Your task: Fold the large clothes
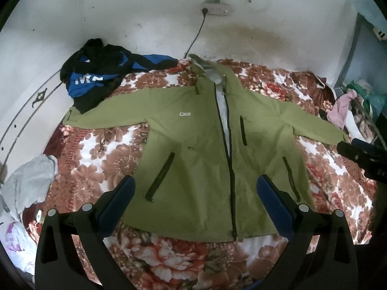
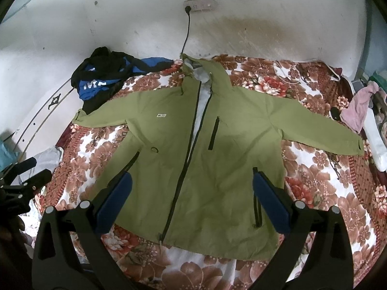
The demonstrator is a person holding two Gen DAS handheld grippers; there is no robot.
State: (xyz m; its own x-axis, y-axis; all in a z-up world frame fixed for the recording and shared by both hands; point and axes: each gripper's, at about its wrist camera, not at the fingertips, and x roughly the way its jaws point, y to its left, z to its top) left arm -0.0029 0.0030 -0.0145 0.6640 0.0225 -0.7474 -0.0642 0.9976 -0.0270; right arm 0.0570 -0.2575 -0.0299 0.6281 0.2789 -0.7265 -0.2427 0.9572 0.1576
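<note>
The green jacket (image 1: 208, 145) lies face up and spread flat on the flowered bedspread (image 1: 108, 154) of the bed, both sleeves out to the sides, zip partly open near the collar, hood toward the wall. No fold appears to have been made, so the step in hand is judged to be the first one — bringing a sleeve across the body.

Procedure, as judged from this layout:
- Take each sleeve near the cuff, not mid-sleeve, so the fabric does not sag or twist.
- Pinch a single layer edge cleanly; the shell fabric looks thin and slick and may slip from a shallow grip.
- Lift only enough to clear the body, carry the sleeve across the chest and lay it flat before releasing.
- Free the left-side cuff first — it lies under or against the blue-and-black garment (image 1: 96, 77).

The left hand-held gripper (image 1: 194, 193) has its fingers wide apart and holds nothing; the hem and lower body lie directly ahead of and below it. The right hand-held gripper (image 2: 192, 188) is likewise spread and empty, above the same lower body, with the right-side sleeve cuff (image 2: 355, 146) well off to its right.
</note>
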